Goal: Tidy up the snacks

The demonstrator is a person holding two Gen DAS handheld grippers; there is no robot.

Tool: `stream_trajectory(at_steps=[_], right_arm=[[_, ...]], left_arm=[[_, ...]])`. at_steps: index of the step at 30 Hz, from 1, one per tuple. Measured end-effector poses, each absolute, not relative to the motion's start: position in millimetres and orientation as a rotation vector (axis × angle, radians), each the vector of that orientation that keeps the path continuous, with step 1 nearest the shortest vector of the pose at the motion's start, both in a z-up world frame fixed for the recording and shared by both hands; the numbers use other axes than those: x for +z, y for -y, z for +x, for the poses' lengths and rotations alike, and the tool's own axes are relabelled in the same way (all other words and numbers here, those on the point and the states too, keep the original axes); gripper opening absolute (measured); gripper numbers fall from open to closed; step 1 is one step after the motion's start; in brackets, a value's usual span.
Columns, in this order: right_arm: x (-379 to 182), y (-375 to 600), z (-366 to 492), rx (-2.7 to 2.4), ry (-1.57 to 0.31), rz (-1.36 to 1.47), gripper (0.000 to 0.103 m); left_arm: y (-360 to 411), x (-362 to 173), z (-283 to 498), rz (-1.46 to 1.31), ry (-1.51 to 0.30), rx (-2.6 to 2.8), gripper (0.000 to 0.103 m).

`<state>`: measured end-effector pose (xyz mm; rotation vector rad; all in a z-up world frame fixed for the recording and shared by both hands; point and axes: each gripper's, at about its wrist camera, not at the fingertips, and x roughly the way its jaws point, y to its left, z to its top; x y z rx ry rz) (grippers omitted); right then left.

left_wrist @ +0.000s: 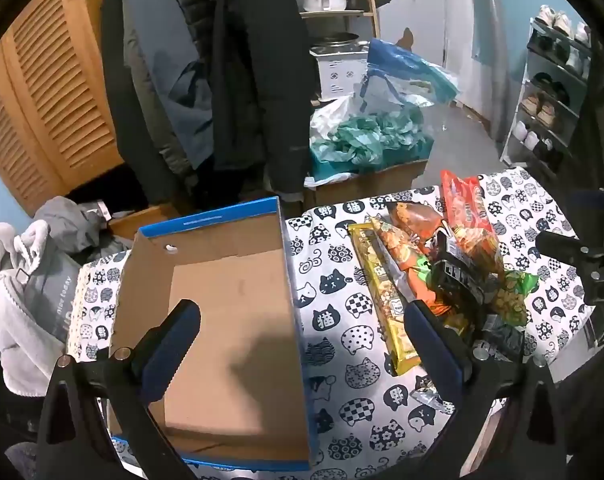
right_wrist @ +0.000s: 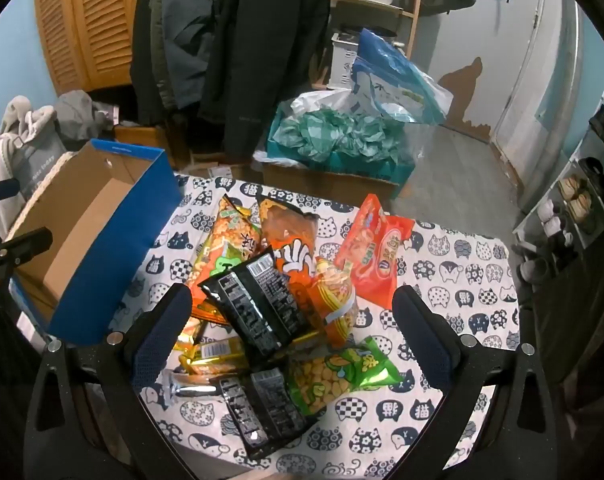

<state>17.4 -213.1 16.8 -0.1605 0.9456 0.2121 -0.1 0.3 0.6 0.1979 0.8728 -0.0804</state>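
An open cardboard box with blue outer walls (left_wrist: 230, 292) (right_wrist: 114, 248) stands empty on the left of the cat-print table. A pile of snack packets lies to its right: a black packet (right_wrist: 258, 300) on top, orange bags (right_wrist: 290, 240), a red bag (right_wrist: 376, 252), a green nut bag (right_wrist: 342, 372), a long yellow packet (left_wrist: 382, 288), a second black packet (right_wrist: 262, 412). My left gripper (left_wrist: 302, 320) is open, straddling the box's right wall. My right gripper (right_wrist: 292, 308) is open above the pile, around the black packet without touching it.
The table wears a black-and-white cat-print cloth (right_wrist: 462, 280). Behind it hang dark coats (right_wrist: 242, 40); a carton of teal plastic bags (right_wrist: 334, 140) stands on the floor. A shoe rack (right_wrist: 582, 200) is on the right, grey clothing (left_wrist: 22, 280) on the left.
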Motion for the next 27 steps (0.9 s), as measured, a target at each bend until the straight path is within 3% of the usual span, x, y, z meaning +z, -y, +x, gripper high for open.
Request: stream_trajectory(at_steps=[27], right_arm=[[16, 219, 15, 0.206, -0.950, -0.156, 0.100]], left_arm=[[-4, -5, 2, 0.155, -0.900, -0.127, 0.103]])
